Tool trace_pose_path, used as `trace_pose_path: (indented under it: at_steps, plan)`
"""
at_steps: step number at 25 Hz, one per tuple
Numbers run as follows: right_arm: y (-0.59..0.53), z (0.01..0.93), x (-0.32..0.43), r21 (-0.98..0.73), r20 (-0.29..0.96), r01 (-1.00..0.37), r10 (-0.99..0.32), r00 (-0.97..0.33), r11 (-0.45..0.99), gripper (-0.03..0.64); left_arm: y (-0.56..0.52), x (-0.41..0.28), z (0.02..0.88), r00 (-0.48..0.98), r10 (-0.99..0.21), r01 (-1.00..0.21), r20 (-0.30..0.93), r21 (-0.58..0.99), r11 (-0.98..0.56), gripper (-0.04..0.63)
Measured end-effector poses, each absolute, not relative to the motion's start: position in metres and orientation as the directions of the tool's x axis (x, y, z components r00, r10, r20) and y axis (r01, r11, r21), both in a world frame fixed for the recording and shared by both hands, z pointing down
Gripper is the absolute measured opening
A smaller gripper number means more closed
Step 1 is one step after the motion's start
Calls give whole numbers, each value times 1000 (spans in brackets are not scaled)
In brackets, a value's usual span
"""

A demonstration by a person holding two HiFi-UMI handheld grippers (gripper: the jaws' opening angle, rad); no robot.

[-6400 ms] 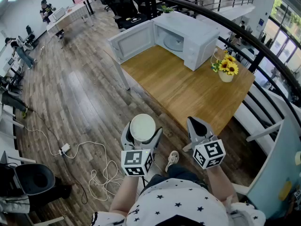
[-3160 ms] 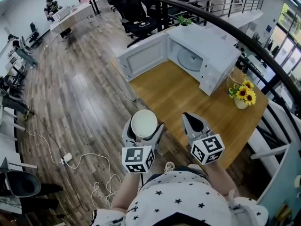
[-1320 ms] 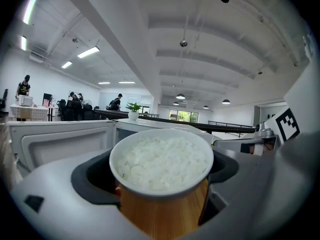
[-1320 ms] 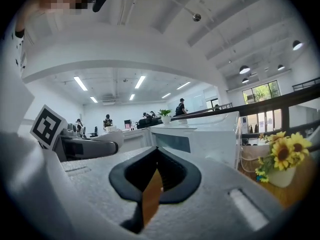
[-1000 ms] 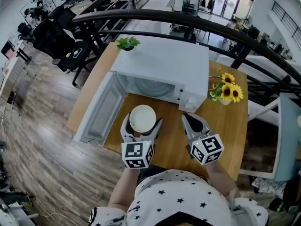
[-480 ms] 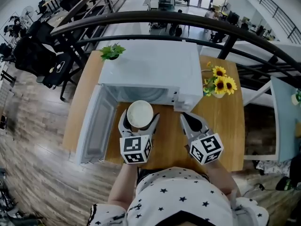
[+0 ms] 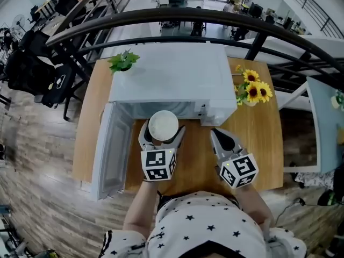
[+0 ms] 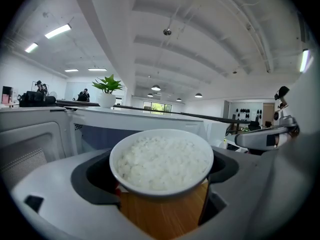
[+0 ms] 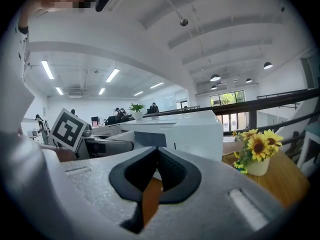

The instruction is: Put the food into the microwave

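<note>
A white bowl of rice [image 7: 163, 126] [image 8: 161, 161] sits between the jaws of my left gripper [image 7: 162, 136] [image 8: 162, 184], which is shut on it. The bowl hangs just in front of the white microwave [image 7: 171, 78] [image 8: 145, 120], whose door [image 7: 109, 149] [image 8: 27, 139] stands swung open to the left. My right gripper [image 7: 222, 140] [image 9: 156, 160] is shut with nothing in it, over the wooden table [image 7: 258, 144] to the right of the bowl, facing the microwave's front [image 9: 185, 134].
A vase of sunflowers [image 7: 251, 92] [image 9: 256, 155] stands at the microwave's right. A small potted plant [image 7: 122, 61] [image 8: 107, 91] sits at its back left. A dark curved railing [image 7: 177, 16] runs behind the table. Wooden floor [image 7: 37, 160] lies to the left.
The person has walked up to the table from across the room. Over the last second the bowl and both grippers have come closer to the microwave's open front.
</note>
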State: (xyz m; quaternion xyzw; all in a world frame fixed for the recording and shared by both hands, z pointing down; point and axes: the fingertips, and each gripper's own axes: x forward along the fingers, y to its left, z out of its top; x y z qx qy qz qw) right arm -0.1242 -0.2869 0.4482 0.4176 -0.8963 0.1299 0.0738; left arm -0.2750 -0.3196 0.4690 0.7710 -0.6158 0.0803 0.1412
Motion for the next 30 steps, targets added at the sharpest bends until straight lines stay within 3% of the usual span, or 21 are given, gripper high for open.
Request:
trace_pose_path:
  at_steps: [30]
  plan:
    - [-312,484,-162,-181,324,-788,-721,-613,589,5,-401,-310,547,240,-878,-968,413,38,-247,500]
